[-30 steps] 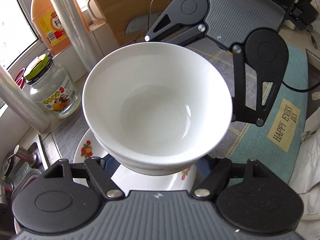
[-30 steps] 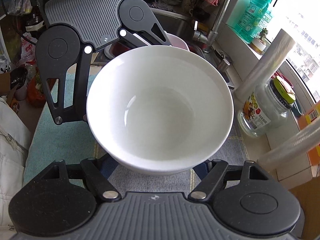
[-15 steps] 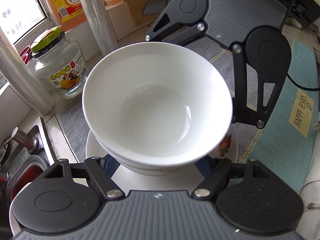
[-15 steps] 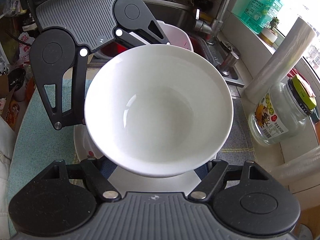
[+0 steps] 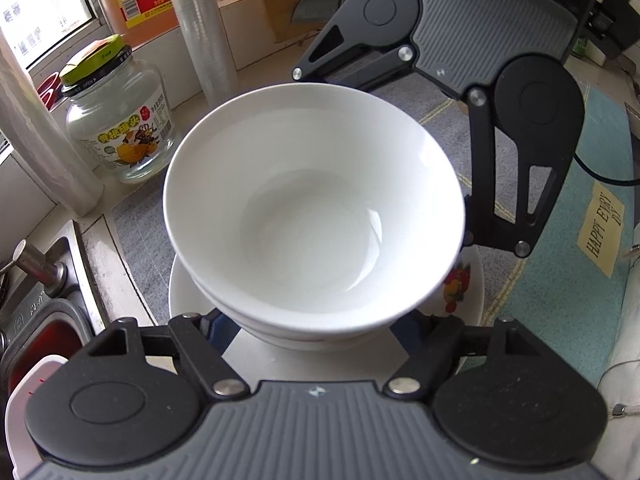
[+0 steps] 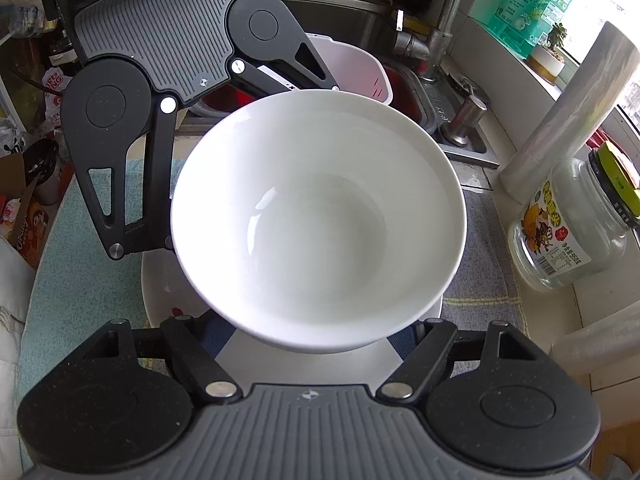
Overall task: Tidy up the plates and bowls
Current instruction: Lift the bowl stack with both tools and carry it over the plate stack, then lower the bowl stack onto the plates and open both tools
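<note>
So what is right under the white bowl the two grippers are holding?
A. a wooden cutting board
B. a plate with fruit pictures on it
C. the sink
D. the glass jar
B: the white bowl hangs over a white plate with little fruit pictures on its rim, seen in both wrist views, while the glass jar stands off to the side.

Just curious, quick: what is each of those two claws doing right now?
Left gripper: shut on the white bowls.
Right gripper: shut on the same bowls.
</note>
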